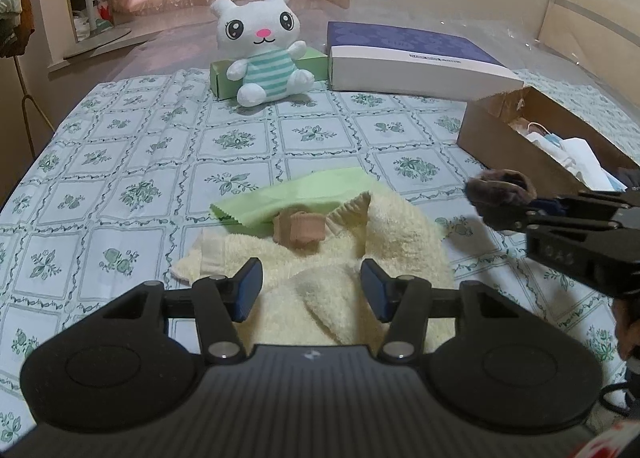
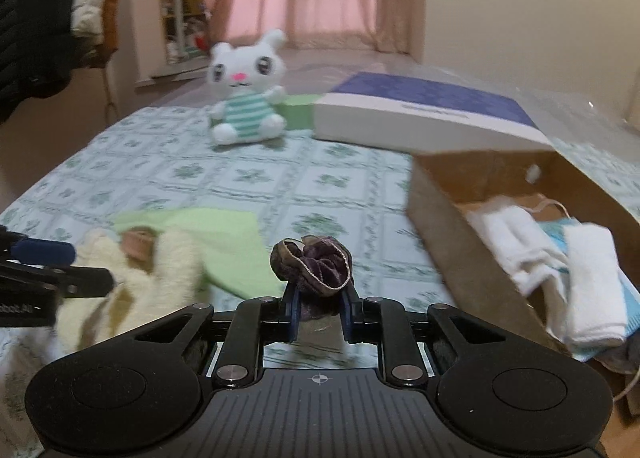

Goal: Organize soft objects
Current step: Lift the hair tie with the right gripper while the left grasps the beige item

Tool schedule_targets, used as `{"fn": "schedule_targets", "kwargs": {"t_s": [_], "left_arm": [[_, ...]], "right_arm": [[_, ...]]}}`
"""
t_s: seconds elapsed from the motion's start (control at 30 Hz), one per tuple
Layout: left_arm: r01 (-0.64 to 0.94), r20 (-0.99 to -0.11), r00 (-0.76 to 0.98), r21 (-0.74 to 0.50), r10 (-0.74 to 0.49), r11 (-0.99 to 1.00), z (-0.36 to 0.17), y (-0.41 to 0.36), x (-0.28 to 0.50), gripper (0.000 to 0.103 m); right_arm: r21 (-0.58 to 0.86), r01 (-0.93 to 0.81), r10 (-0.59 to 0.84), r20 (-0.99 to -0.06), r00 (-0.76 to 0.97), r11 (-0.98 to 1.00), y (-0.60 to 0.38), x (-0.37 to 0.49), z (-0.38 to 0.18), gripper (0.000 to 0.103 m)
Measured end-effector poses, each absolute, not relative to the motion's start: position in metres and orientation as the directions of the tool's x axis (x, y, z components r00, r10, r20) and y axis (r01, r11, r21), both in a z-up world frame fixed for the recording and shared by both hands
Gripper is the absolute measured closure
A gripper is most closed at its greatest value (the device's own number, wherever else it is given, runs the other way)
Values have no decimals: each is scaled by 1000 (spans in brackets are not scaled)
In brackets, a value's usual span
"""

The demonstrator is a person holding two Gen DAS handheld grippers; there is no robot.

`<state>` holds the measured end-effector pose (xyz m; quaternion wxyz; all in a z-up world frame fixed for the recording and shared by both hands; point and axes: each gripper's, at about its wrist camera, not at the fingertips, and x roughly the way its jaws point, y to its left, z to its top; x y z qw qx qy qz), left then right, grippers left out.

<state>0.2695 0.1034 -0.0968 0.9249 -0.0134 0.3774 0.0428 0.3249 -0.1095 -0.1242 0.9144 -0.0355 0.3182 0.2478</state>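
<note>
My left gripper (image 1: 312,290) is open and empty, hovering just over a crumpled cream towel (image 1: 332,282) on the bed. A small pink band (image 1: 298,232) lies on the towel, and a green cloth (image 1: 296,197) lies under its far edge. My right gripper (image 2: 319,310) is shut on a dark purple scrunchie (image 2: 314,268) and holds it above the bedsheet, left of the open cardboard box (image 2: 448,242). The right gripper and scrunchie (image 1: 500,195) also show at the right of the left wrist view. The box holds folded white cloths (image 2: 592,282) and a blue mask.
A white plush rabbit (image 1: 266,45) sits at the far side of the bed against a green carton (image 1: 218,75). A flat purple-topped box (image 1: 412,57) lies to its right. The patterned bedsheet (image 1: 132,161) is bare to the left.
</note>
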Motion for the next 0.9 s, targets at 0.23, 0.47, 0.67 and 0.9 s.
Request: {"fn": "schedule_targets", "kwargs": {"t_s": [0.23, 0.47, 0.67, 0.9], "left_arm": [[-88, -694, 714, 35, 87, 996, -107, 104, 294, 57], [-108, -699, 707, 44, 108, 993, -118, 108, 315, 71], [-101, -691, 715, 50, 107, 994, -118, 106, 313, 90], [-107, -665, 738, 56, 117, 993, -104, 102, 298, 93]], "right_arm": [[111, -432, 405, -611, 681, 895, -123, 338, -130, 83], [122, -434, 413, -608, 678, 893, -123, 343, -132, 83], [130, -434, 418, -606, 677, 891, -126, 340, -131, 83], [158, -435, 438, -592, 677, 887, -133, 325, -119, 83]]}}
